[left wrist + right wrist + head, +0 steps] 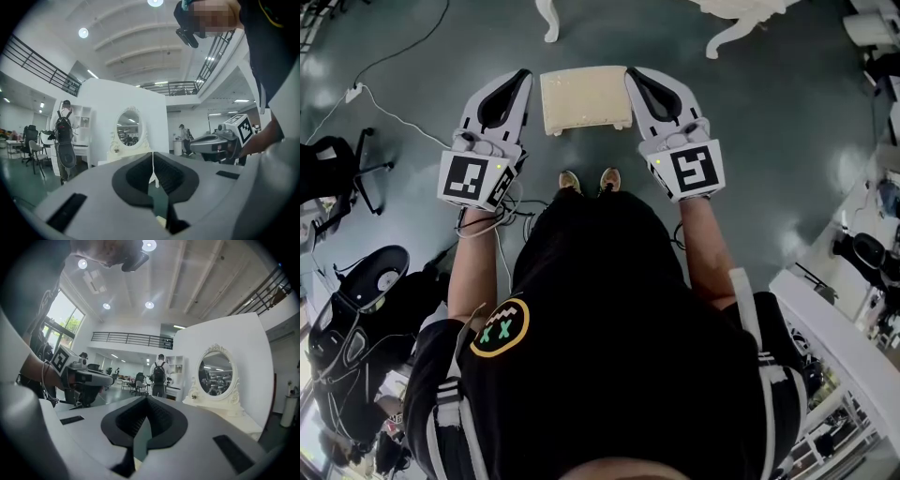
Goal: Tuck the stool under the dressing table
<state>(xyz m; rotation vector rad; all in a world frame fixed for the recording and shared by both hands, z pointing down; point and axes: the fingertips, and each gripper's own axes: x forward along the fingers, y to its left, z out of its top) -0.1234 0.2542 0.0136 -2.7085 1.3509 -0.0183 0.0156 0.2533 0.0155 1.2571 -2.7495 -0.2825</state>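
- Dressing table (225, 412) with oval mirror (214, 373): plain in the gripper views; head view catches only curved white legs (548, 23), probably its own.
- Stool (586, 98): head view only, on the floor, short of those legs.
- Left gripper (523, 77), right gripper (634, 75): flank the stool, jaws pressed together, empty.

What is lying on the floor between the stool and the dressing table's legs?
Nothing: in the head view, only bare dark floor separates the stool from the white legs of the dressing table.

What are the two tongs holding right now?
Nothing. The left tongs and right tongs are shut and empty; the stool stands free on the floor.
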